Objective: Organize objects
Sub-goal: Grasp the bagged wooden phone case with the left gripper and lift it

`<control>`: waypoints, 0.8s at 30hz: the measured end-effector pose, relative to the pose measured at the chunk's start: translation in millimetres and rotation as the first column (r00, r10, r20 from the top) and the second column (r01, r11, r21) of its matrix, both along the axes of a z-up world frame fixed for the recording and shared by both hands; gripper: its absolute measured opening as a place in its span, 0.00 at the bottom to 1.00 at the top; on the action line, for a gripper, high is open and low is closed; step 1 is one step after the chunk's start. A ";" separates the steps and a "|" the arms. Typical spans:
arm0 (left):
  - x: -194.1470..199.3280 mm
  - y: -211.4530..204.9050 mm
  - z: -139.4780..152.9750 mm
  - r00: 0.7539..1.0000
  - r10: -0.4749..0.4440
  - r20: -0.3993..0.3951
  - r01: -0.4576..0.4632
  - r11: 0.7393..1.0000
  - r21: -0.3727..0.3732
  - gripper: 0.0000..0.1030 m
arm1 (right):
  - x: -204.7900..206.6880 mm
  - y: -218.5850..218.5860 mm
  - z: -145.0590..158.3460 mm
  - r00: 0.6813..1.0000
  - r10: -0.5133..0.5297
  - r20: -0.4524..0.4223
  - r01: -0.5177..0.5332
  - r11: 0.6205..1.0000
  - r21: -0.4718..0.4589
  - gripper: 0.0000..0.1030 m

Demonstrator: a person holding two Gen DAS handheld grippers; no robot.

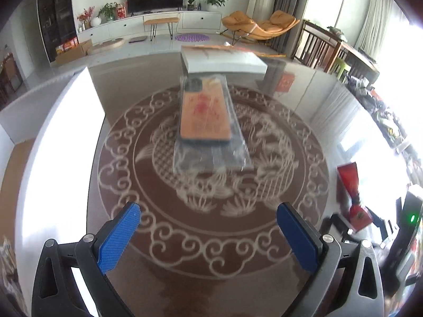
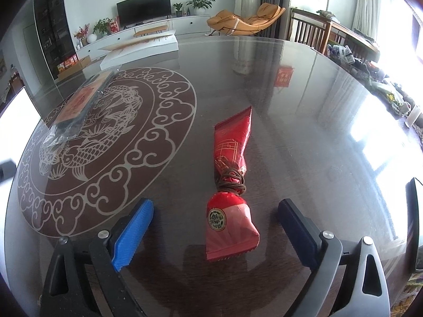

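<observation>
An orange phone case in a clear plastic sleeve (image 1: 205, 117) lies on the round glass table (image 1: 304, 121), ahead of my left gripper (image 1: 208, 212), which is open and empty above the table's fish pattern. It also shows at the left of the right wrist view (image 2: 79, 103). A red packet tied with brown cord (image 2: 232, 190) lies lengthwise on the table; its near end sits between the open fingers of my right gripper (image 2: 215, 211), not gripped. The packet also shows at the right of the left wrist view (image 1: 353, 195).
A flat white box (image 1: 224, 62) lies at the table's far side, just beyond the phone case; it also shows in the right wrist view (image 2: 140, 50). A white box (image 1: 53, 142) stands at the left table edge. Clutter (image 2: 380, 84) lies at the right side.
</observation>
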State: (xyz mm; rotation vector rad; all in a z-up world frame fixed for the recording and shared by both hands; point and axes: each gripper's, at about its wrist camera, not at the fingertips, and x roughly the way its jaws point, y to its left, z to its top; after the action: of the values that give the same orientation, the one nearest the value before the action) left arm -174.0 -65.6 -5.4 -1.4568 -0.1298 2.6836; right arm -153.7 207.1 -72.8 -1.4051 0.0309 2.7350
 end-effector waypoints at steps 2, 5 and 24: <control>-29.0 0.6 6.8 1.000 -0.019 -0.003 0.019 0.999 0.034 1.00 | -0.3 0.3 0.0 1.000 0.002 0.001 -0.002 1.000 -0.001 0.94; -75.8 4.5 -2.3 0.998 -0.061 -0.001 0.061 0.998 0.021 1.00 | -0.2 -0.1 -0.3 1.000 0.002 0.001 -0.002 1.000 0.000 0.94; -188.9 24.5 -72.3 0.993 -0.100 0.071 0.107 0.987 -0.116 1.00 | -1.3 -2.6 -0.5 1.000 0.010 0.005 -0.010 1.000 -0.001 0.97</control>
State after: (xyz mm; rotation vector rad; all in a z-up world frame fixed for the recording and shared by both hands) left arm -362.9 -41.1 -77.6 -1.5381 0.1024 2.6031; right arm -155.0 204.5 -73.3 -1.4167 0.0245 2.7396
